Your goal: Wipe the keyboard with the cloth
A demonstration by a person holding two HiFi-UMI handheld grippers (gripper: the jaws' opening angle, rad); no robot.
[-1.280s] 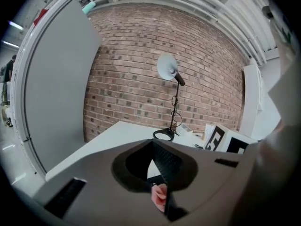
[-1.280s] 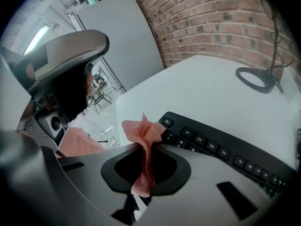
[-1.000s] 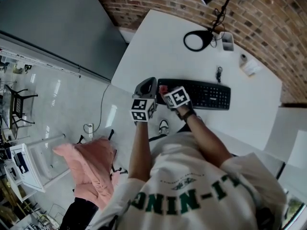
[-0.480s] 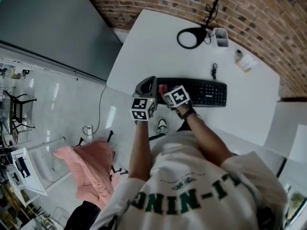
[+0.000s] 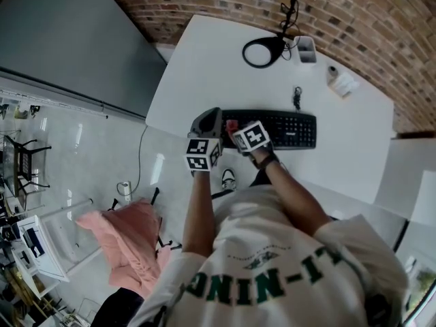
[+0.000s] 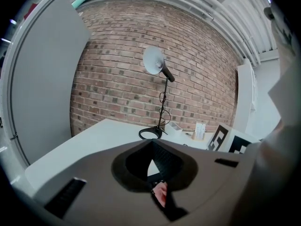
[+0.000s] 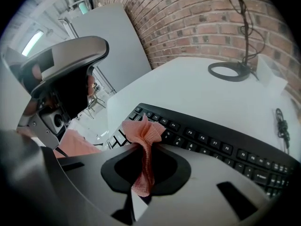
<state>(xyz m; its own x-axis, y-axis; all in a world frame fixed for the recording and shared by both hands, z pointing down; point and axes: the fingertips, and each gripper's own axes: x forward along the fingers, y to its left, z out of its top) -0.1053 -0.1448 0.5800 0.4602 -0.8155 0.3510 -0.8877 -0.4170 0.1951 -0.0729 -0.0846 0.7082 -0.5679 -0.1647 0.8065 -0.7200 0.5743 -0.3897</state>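
Observation:
A black keyboard lies on the white table. My right gripper is over the keyboard's left end, shut on a pink cloth. In the right gripper view the cloth bunches up out of the closed jaws, just above the left keys of the keyboard. My left gripper hangs beside it at the table's near edge, jaws shut with nothing in them. Through its jaw opening the left gripper view shows a bit of keyboard and a scrap of the cloth.
A desk lamp stands behind the keyboard on a round black base. Near it are a small white box, a small white item and a small black cable. A brick wall backs the table. Pink fabric lies to my left.
Both grippers stay at the keyboard's left end with the cloth still held. Only the head view has drifted, so the table sits slightly higher and further left in the picture.

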